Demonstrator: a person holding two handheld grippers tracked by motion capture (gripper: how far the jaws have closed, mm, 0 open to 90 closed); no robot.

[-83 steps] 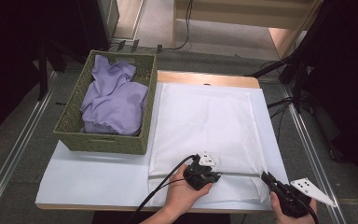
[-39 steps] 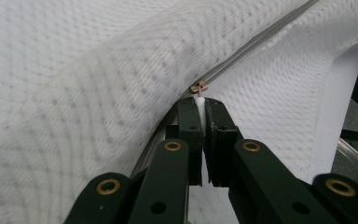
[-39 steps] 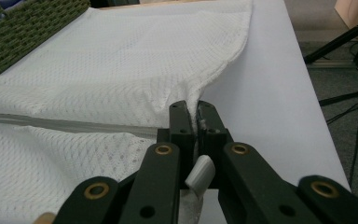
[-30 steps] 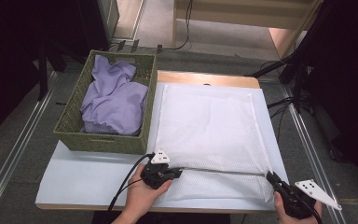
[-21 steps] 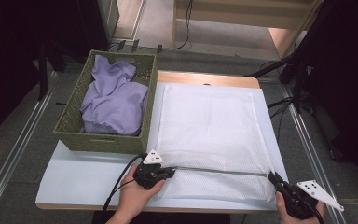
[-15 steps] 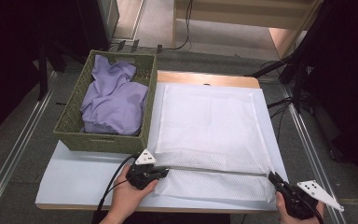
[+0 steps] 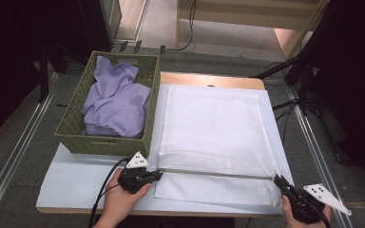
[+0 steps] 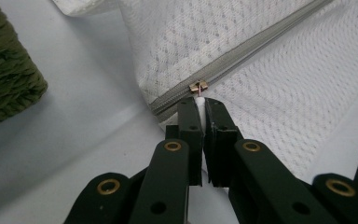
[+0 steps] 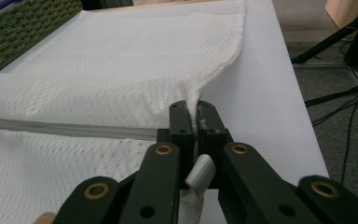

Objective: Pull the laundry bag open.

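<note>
A white mesh laundry bag [image 7: 214,137] lies flat on the white table, with a grey zipper [image 7: 218,174] running across its near part. My left gripper [image 7: 156,175] is shut on the zipper's pull tab [image 8: 199,100] at the bag's left end; the brass slider [image 8: 198,86] sits just past my jaws. My right gripper [image 7: 279,181] is shut on the bag's fabric at the zipper's right end [image 9: 196,112], near the table's front right corner. The zipper line [image 9: 65,129] stretches away to the left in the right gripper view.
A green woven basket [image 7: 76,130] stands at the table's left and holds a crumpled lilac cloth [image 7: 116,97]. Its wall [image 8: 7,88] is close beside my left gripper. Cables and black stand legs [image 7: 309,71] lie on the floor at right.
My left gripper has slid leftward along the zipper with the pull tab, from mid-bag to the bag's left end. The right gripper has stayed at the right end.
</note>
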